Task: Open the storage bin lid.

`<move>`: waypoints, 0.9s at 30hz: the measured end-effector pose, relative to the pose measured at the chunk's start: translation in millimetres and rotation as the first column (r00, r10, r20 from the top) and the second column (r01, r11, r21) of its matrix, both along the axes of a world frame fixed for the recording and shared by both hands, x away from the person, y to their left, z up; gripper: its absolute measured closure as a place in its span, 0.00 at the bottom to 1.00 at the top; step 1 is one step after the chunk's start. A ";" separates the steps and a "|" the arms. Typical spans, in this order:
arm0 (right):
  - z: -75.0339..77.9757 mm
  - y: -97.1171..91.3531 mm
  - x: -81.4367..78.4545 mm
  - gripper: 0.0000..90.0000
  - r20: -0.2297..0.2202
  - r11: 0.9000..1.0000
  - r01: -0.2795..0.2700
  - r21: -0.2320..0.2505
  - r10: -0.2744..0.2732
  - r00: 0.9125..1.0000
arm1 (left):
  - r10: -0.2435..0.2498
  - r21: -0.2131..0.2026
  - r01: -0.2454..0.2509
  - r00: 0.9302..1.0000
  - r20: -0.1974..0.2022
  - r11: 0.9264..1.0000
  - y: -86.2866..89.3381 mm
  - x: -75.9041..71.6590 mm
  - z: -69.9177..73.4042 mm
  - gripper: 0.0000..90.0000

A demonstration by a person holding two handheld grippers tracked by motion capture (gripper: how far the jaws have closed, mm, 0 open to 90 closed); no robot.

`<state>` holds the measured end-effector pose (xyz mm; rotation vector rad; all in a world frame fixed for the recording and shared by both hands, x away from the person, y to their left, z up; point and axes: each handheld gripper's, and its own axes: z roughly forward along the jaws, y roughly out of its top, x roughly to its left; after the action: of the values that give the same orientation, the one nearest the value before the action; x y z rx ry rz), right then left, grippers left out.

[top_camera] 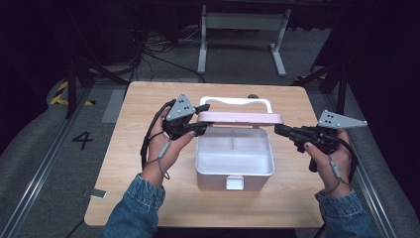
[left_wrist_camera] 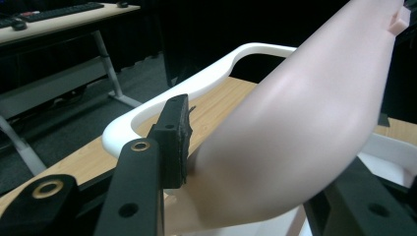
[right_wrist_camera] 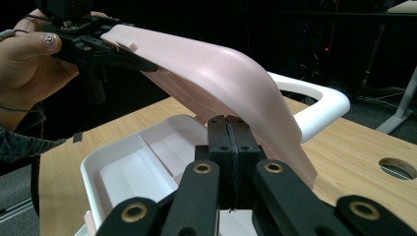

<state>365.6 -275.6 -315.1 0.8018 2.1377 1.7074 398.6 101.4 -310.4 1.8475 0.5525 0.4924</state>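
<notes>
one pink box [top_camera: 235,168] sits mid-table [top_camera: 148,198], its pink lid [top_camera: 240,118] raised upright at the back with a white handle [top_camera: 235,101] behind it. inside, a white tray [top_camera: 233,151] shows three compartments. the left gripper [top_camera: 198,119] reaches in from the left, its jaws gripping the lid's left edge, left hand [top_camera: 166,148] beneath. the right gripper [top_camera: 280,130] points at the lid's right end, jaws pressed together with nothing between them. two denim sleeves [top_camera: 133,208] enter from below.
</notes>
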 end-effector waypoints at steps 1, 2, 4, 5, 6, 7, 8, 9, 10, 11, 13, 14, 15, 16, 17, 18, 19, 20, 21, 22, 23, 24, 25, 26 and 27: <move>0.0 0.0 -0.1 1.00 0.001 1.000 0.000 0.000 0.000 1.000 | 0.000 0.000 0.000 1.000 0.000 1.000 0.0 0.0 0.1 0.65; 0.1 -0.1 -0.1 1.00 0.002 1.000 0.000 -0.001 0.000 1.000 | -0.001 0.000 0.001 1.000 -0.003 1.000 0.0 0.0 0.2 0.65; 0.3 -0.2 -0.4 1.00 0.002 1.000 0.001 0.000 -0.001 1.000 | -0.002 0.004 0.002 1.000 -0.003 1.000 0.0 0.1 0.5 0.65; 0.4 -0.3 -0.4 1.00 0.002 1.000 0.000 0.000 0.000 1.000 | -0.001 0.005 0.001 1.000 -0.001 1.000 0.0 0.2 0.6 0.65; 0.4 -0.3 -0.5 1.00 0.002 1.000 -0.001 0.000 0.001 1.000 | -0.002 0.008 0.002 1.000 0.000 1.000 0.0 0.3 0.8 0.65; 0.5 -0.3 -0.6 1.00 0.003 1.000 -0.002 0.000 0.002 1.000 | -0.001 0.009 0.001 1.000 -0.001 1.000 0.0 0.3 0.9 0.66; 0.7 -0.5 -0.8 1.00 0.002 1.000 -0.002 -0.001 0.002 1.000 | -0.003 0.012 0.003 1.000 -0.003 1.000 0.2 0.5 1.2 0.66; 0.7 -0.5 -0.8 1.00 0.002 1.000 -0.002 -0.001 0.002 1.000 | -0.003 0.012 0.003 1.000 -0.003 1.000 0.2 0.5 1.2 0.66; 1.3 -0.9 -1.4 1.00 0.002 1.000 -0.004 -0.003 0.004 1.000 | -0.003 0.010 0.003 1.000 -0.008 1.000 0.2 0.9 1.4 0.66; 1.5 -0.9 -1.7 1.00 0.005 1.000 -0.003 -0.005 0.003 1.000 | -0.002 0.010 0.002 1.000 -0.012 1.000 0.3 1.1 1.9 0.65; 2.5 -1.4 -3.2 0.99 0.010 1.000 -0.004 -0.007 0.004 1.000 | -0.002 0.016 0.002 1.000 -0.016 1.000 0.6 2.0 2.9 0.65; 3.0 -1.9 -4.2 0.99 0.009 1.000 -0.005 -0.010 0.005 1.000 | -0.002 0.017 0.002 1.000 -0.017 1.000 0.6 2.3 3.3 0.65; 3.0 -1.9 -4.2 0.99 0.009 1.000 -0.005 -0.010 0.005 1.000 | -0.002 0.017 0.002 1.000 -0.017 1.000 0.6 2.3 3.3 0.66; 4.3 -4.4 -6.5 0.99 0.010 1.000 -0.007 -0.019 0.007 1.000 | -0.003 0.017 0.003 1.000 -0.022 1.000 0.5 3.0 3.9 0.66; 4.6 -5.4 -7.1 0.99 0.012 1.000 -0.004 -0.016 0.004 1.000 | -0.002 0.016 0.003 1.000 -0.024 1.000 0.5 3.4 4.2 0.66; 5.3 -7.4 -8.1 0.99 0.013 1.000 -0.002 -0.017 0.002 1.000 | -0.006 0.017 0.006 0.999 -0.032 1.000 0.6 4.5 5.1 0.66; 6.1 -9.3 -9.2 0.99 0.013 1.000 0.003 -0.014 -0.003 1.000 | -0.004 0.022 0.004 1.000 -0.028 1.000 0.9 5.4 5.8 0.66; 7.0 -11.5 -10.2 0.99 0.016 1.000 0.009 -0.013 -0.008 1.000 | -0.007 0.026 0.008 1.000 -0.026 1.000 1.3 6.3 6.5 0.66; 7.0 -11.5 -10.2 0.99 0.016 1.000 0.009 -0.013 -0.008 1.000 | -0.007 0.026 0.008 1.000 -0.026 1.000 1.3 6.3 6.5 0.67; 7.7 -15.3 -11.8 0.99 0.019 1.000 0.016 -0.008 -0.016 1.000 | -0.008 0.028 0.009 1.000 -0.027 1.000 1.5 8.0 7.6 0.67; 7.5 -16.8 -12.7 0.99 0.019 1.000 0.023 -0.006 -0.023 1.000 | -0.006 0.027 0.006 1.000 -0.029 1.000 1.5 8.8 8.0 0.67; 7.5 -16.8 -12.7 0.99 0.019 1.000 0.023 -0.006 -0.023 1.000 | -0.006 0.027 0.006 1.000 -0.029 1.000 1.5 8.8 8.0 0.68; 7.4 -18.5 -13.5 0.99 0.016 1.000 0.027 -0.007 -0.027 1.000 | -0.008 0.029 0.009 1.000 -0.030 1.000 1.6 10.0 8.6 0.68; 6.9 -19.9 -14.3 0.99 0.015 1.000 0.029 -0.008 -0.029 0.999 | -0.005 0.026 0.005 1.000 -0.031 1.000 1.4 11.5 9.1 0.68; 6.4 -21.5 -15.3 0.99 0.012 0.999 0.035 -0.007 -0.035 0.999 | -0.007 0.030 0.008 1.000 -0.030 1.000 1.7 13.1 9.7 0.68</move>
<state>350.4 -297.1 -308.7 0.8202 2.1082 1.6815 411.7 103.1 -300.7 1.8874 0.5602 0.4710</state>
